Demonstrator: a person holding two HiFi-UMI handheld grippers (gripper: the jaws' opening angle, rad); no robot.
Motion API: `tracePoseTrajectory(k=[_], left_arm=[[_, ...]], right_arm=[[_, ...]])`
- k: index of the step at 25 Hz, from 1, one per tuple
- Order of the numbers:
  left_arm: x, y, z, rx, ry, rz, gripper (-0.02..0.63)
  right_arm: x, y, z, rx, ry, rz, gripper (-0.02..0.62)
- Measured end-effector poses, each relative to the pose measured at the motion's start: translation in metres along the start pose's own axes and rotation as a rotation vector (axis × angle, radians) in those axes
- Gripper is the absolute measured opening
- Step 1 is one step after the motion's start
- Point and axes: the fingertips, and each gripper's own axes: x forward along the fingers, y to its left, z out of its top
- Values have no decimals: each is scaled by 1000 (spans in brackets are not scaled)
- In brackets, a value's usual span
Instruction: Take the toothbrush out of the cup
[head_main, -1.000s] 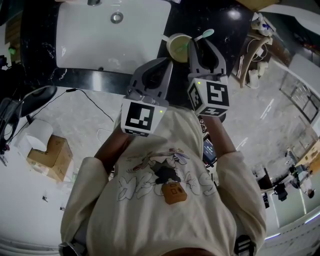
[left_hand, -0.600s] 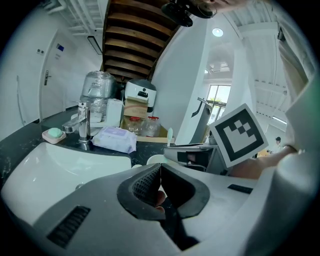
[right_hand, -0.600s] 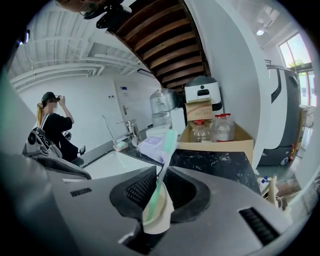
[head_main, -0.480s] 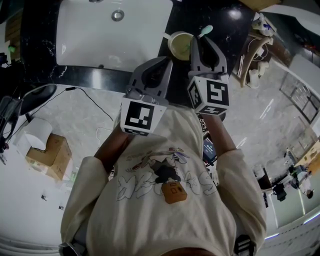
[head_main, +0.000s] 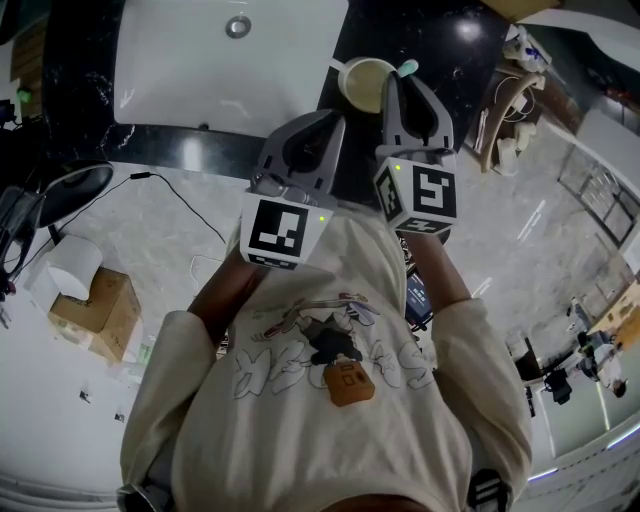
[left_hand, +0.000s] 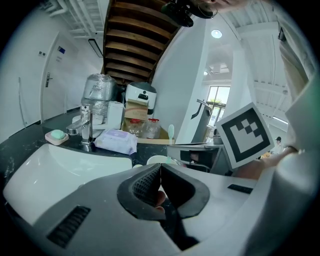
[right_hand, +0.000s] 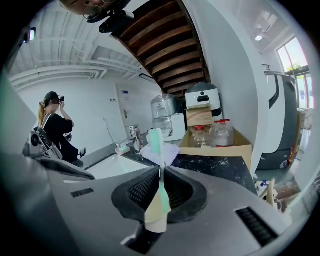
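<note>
both tools are closed, the left tool (left_hand: 159, 169) on nothing, the right tool (right_hand: 161, 172) clamped on the toothbrush (right_hand: 156, 142) just beside the cup (head_main: 362, 85) above the bench (head_main: 452, 58), so a firm squeeze and a straight draw clear of its rim seem wise.

A white sink (head_main: 200, 80) sits in a black speckled counter (head_main: 455, 70), with its drain (head_main: 238, 26) near the far edge. Behind the basin are a chrome tap (left_hand: 86, 127), a soap dish (left_hand: 56, 136) holding a green bar, and a soft pack of wipes (left_hand: 116, 141). A cardboard box (right_hand: 220, 150) holds red-lidded jars (right_hand: 221, 134). On the pale floor lie a small carton (head_main: 100, 312), a paper roll (head_main: 75, 268) and a black cable (head_main: 200, 217).
</note>
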Motion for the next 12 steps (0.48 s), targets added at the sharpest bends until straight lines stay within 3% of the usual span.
tracePoseTrajectory(k=[12], left_arm=[[-17,-8,-2,9,-21,-15,14]], right_arm=[[-24,10,4,11,-68,0,40]])
